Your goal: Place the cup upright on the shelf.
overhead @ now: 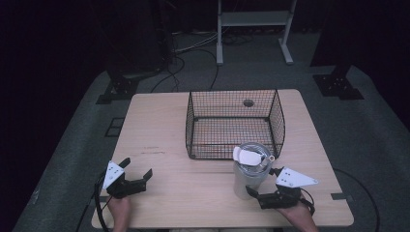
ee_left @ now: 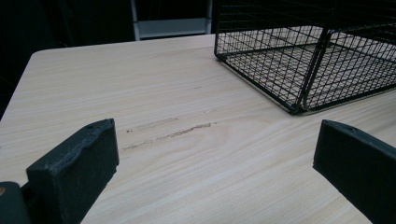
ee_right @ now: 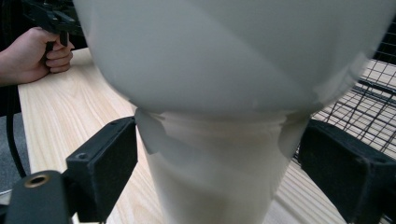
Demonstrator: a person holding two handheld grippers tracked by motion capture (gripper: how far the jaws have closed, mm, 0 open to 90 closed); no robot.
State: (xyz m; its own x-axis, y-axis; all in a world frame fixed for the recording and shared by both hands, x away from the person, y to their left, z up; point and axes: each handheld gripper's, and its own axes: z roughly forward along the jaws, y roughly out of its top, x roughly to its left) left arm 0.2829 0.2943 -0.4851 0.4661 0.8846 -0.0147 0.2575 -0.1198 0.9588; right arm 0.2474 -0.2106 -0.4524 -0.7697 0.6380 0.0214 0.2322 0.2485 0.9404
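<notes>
Two grippers, one basket, one tumbler on the table (overhead: 159,125). Left gripper (overhead: 138,170) sits near the front left corner, jaws wide apart, holding nothing. Wire basket (overhead: 235,123) stands mid-table toward the far edge, nothing in it. Tumbler (overhead: 249,169) stands upright, lidded, just before the basket's front right corner. Right gripper (overhead: 261,183) at the front right has jaws flanking the tumbler; contact cannot be told.

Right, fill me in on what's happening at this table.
A person works with a hand-held gripper in each hand. The right hand-held gripper has its jaws on either side of a pale tumbler standing just in front of a black wire basket; whether they already press it is unclear. The left hand-held gripper is open over the wooden table, holding nothing.
</notes>
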